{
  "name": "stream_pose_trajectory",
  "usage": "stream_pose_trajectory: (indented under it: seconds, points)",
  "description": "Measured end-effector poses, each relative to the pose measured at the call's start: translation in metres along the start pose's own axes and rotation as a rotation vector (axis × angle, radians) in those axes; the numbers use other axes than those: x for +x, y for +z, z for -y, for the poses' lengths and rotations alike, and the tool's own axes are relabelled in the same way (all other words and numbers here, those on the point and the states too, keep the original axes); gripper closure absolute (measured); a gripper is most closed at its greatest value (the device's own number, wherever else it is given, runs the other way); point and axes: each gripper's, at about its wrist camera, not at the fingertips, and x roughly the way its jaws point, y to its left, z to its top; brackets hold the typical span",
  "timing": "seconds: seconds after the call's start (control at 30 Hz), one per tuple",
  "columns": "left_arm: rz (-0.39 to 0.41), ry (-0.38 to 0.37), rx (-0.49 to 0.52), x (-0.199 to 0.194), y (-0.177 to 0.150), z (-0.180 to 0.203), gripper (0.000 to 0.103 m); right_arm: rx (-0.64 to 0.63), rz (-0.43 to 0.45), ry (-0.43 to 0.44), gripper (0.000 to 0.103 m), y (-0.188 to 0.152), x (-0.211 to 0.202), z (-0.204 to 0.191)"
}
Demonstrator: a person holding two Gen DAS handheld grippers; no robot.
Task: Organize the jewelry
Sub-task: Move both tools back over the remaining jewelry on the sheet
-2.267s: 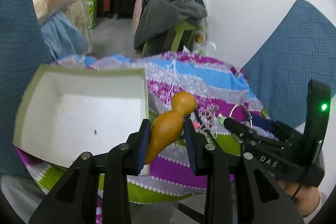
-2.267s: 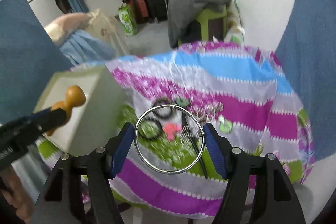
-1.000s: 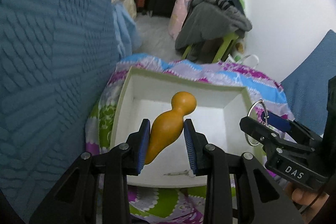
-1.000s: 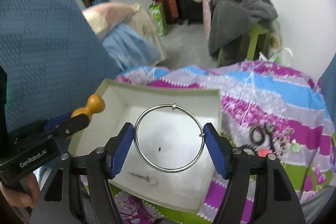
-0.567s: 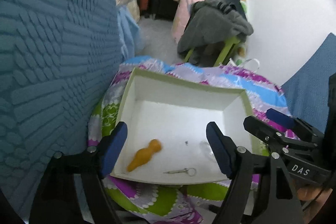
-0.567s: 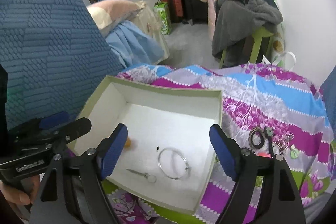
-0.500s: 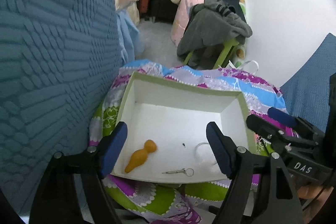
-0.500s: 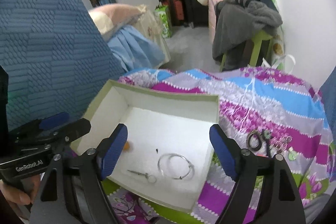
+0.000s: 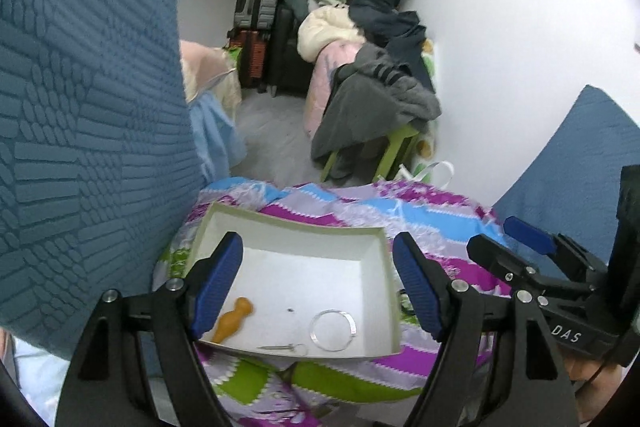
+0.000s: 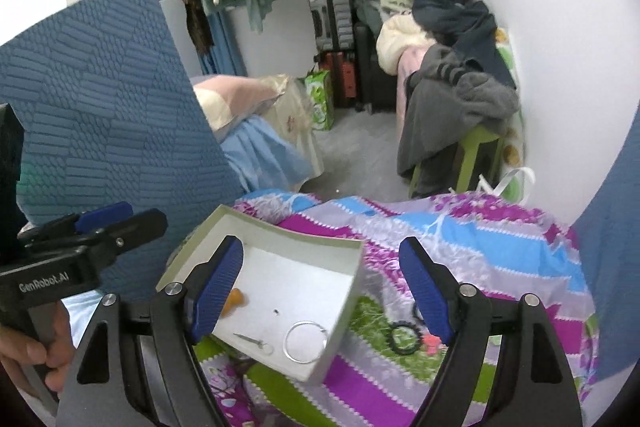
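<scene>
Both tools hang above the bed with nothing between their pads. The left gripper (image 9: 316, 291) has its jaws spread wide, and so does the right gripper (image 10: 320, 291); each frames the white box (image 9: 304, 231) at lower centre of its view.

The box sits on the striped bedspread (image 10: 480, 239), open side up, so pieces can be dropped in from above. Three lie on its floor, apart from one another: an orange gourd-shaped pendant (image 9: 233, 320) at lower left, a small metal pin (image 9: 282, 347) along the near wall, and a silver bangle (image 9: 334, 325) at lower right.

More pieces wait outside the box. In the right wrist view, lower right, a black beaded ring (image 10: 405, 338) and a small pink piece (image 10: 431, 339) lie on the cloth just beside the box. Judged from this layout, the sorting is partly done and these loose items are the likely next pick.
</scene>
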Motion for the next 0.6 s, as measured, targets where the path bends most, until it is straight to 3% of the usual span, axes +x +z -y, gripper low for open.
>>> stream_pose_trajectory:
  seconds: [0.17, 0.5, 0.6]
  points:
    - [0.024, -0.040, -0.017, -0.002, -0.003, 0.021, 0.026, 0.009, 0.030, -0.038, 0.024, -0.004, -0.018, 0.020]
    - [-0.006, -0.097, -0.026, 0.016, -0.030, 0.062, 0.026, 0.034, 0.023, -0.058, 0.028, -0.025, -0.038, 0.060]
    - [-0.021, -0.121, -0.015, 0.023, -0.038, 0.076, 0.031, 0.038, 0.030, -0.069, 0.030, -0.030, -0.044, 0.072]
